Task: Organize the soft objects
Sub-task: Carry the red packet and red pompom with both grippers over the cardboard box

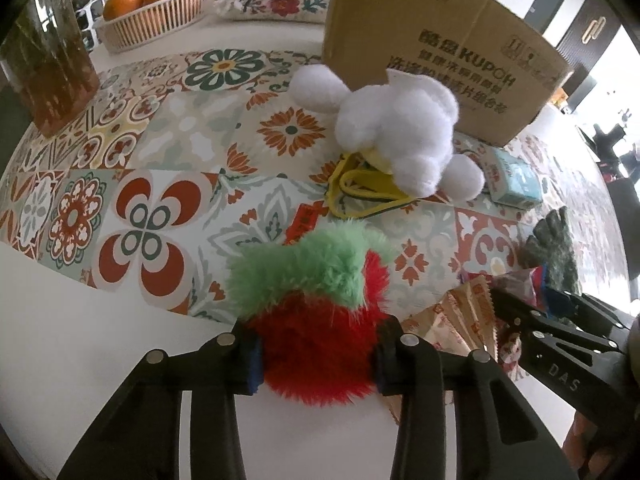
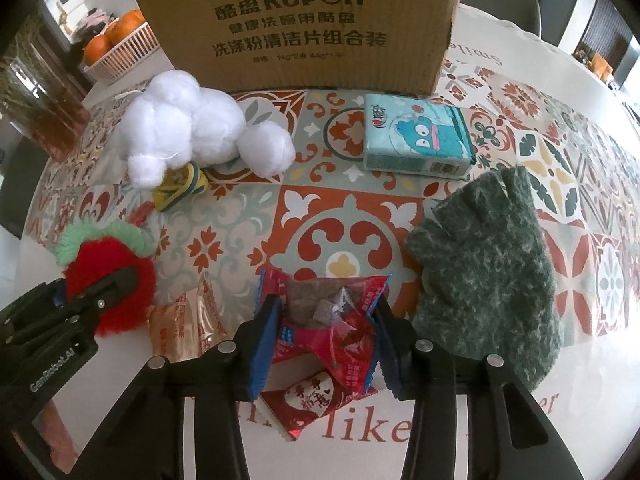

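Note:
My left gripper is shut on a fluffy red and green plush strawberry, low over the table's near edge; it also shows in the right wrist view. My right gripper is shut on a red snack packet with a clear window. A white plush toy lies in front of the cardboard box. A green knitted glove lies to the right.
A blue tissue pack, a yellow strap item, a beige snack packet and another red packet lie on the patterned cloth. A basket of oranges, a floral tissue cover and a glass jar stand at the back left.

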Available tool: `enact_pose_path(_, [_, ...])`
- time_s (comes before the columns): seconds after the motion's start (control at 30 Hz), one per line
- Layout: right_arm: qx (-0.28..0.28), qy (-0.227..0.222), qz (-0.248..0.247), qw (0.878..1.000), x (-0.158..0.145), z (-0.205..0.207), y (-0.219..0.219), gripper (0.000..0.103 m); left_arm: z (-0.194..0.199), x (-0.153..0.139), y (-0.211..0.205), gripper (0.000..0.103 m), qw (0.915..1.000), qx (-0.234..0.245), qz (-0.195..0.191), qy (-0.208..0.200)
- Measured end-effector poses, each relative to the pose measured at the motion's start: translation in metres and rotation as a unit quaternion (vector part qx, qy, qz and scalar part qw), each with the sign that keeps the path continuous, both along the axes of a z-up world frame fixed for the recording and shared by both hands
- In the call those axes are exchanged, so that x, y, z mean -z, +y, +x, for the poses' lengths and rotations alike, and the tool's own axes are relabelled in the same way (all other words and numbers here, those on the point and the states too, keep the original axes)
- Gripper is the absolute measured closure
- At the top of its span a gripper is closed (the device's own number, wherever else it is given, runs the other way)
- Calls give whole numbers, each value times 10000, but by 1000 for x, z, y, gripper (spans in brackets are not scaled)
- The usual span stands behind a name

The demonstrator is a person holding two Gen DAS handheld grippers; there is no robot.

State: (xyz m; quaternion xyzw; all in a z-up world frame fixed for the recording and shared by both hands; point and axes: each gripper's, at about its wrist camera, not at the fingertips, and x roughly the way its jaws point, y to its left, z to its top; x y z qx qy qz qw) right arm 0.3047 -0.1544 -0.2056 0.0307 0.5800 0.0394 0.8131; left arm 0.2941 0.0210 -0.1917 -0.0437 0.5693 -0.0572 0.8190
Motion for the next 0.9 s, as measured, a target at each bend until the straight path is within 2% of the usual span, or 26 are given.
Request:
enact_pose_path(0.27, [111, -220, 64, 9997, -18, -15, -8, 58, -13, -17, -7, 65, 9996, 187, -9, -211])
enact_pose_path(0.67, [140, -832, 155, 9963, -70, -32, -13, 58, -29, -52, -10, 65, 9970, 441, -221, -597])
enact_pose_path(0.9, [186, -1178, 252, 9925, -97, -39, -12, 58, -31, -79, -14, 64, 9930, 621, -206, -982])
